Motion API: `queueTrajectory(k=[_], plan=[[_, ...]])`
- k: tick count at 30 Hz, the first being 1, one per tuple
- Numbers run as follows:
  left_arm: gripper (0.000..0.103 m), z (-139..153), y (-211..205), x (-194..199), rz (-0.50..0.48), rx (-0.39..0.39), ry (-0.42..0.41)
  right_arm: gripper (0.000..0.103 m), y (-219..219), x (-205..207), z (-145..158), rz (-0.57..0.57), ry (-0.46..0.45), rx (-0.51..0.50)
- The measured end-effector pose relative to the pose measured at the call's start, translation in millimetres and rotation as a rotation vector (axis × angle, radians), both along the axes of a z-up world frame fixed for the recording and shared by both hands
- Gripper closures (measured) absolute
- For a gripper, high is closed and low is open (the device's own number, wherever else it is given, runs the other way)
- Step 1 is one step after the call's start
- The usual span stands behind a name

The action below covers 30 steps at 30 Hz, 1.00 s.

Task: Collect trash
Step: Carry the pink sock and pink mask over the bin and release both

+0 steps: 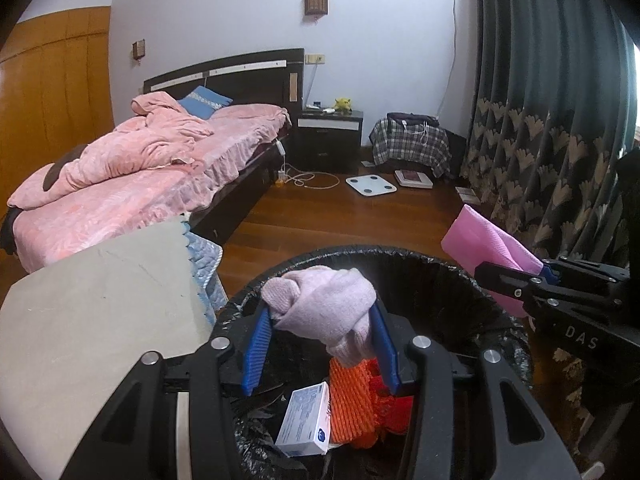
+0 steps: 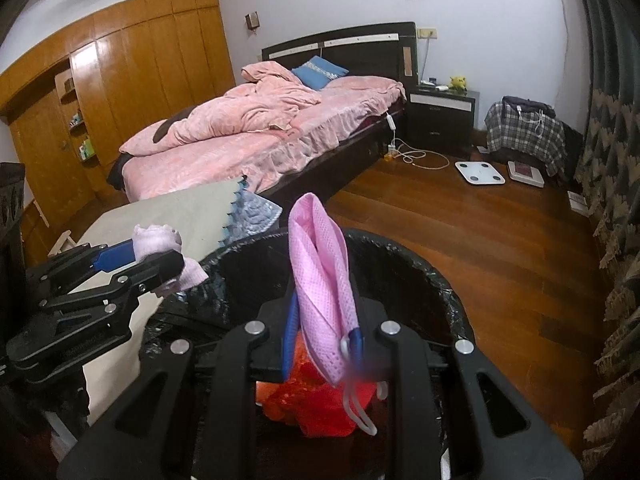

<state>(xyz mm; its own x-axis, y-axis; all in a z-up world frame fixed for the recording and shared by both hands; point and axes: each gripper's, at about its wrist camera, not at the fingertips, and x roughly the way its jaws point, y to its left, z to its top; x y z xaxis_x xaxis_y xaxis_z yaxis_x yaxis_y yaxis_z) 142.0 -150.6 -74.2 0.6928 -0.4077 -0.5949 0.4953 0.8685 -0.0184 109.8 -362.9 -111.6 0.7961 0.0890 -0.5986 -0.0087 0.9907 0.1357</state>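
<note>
Two tongs: left tongs (image 1: 320, 316) clamp one sock (image 1: 324, 304), right tongs (image 2: 326, 336) one mask (image 2: 324, 288), over bin (image 1: 440, 264).

The bin (image 1: 448, 272) mouth lies open from twelve to three o'clock; a box (image 1: 306, 420) and orange netting (image 1: 352, 404) fill its six o'clock side.

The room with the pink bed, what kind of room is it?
It looks like a bedroom in someone's home. There is a bed with a rumpled pink blanket, a dark nightstand beside it, and a long wooden wardrobe along the wall.
</note>
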Motion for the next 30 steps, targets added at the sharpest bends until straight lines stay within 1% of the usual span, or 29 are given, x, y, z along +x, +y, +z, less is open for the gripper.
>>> queueTrajectory(k=[10,12,13,14,15,16,17,18,19,20,21,23,27,29,30], plan=[[0.057,-21,-15,17,-0.025,0.018,0.058,0.08,-9,15,-26,-0.016,0.054,-0.002],[0.054,-23,-16,21,-0.031,0.02,0.074,0.073,-10,18,-28,-0.02,0.061,-0.005],[0.054,-23,-16,22,-0.031,0.021,0.078,0.067,-10,18,-28,-0.025,0.062,-0.007],[0.051,-23,-16,24,-0.03,0.021,0.081,0.06,-11,18,-29,-0.031,0.064,-0.012],[0.049,-22,-13,25,-0.031,0.013,0.086,0.056,-11,17,-30,-0.034,0.064,-0.014],[0.044,-20,-11,25,-0.031,0.007,0.087,0.049,-12,16,-30,-0.036,0.062,-0.015],[0.039,-19,-9,25,-0.03,0.002,0.085,0.046,-12,15,-29,-0.037,0.058,-0.016],[0.037,-17,-9,25,-0.029,0.001,0.082,0.045,-12,13,-29,-0.039,0.055,-0.02],[0.034,-15,-7,25,-0.026,0.0,0.078,0.041,-12,12,-28,-0.04,0.054,-0.022],[0.032,-13,-6,25,-0.022,-0.001,0.077,0.034,-12,10,-26,-0.043,0.049,-0.023],[0.03,-10,-3,24,-0.015,-0.007,0.075,0.03,-11,9,-24,-0.046,0.044,-0.025],[0.025,-5,2,25,0.0,-0.016,0.068,0.014,-10,4,-20,-0.056,0.032,-0.031],[0.017,13,18,23,0.046,-0.045,0.039,0.007,-8,-1,-8,-0.057,0.011,-0.043],[0.012,20,26,21,0.064,-0.053,0.021,0.007,-6,-6,-1,-0.05,0.001,-0.039],[0.011,25,31,20,0.077,-0.057,0.009,0.007,-4,-9,3,-0.046,-0.006,-0.036]])
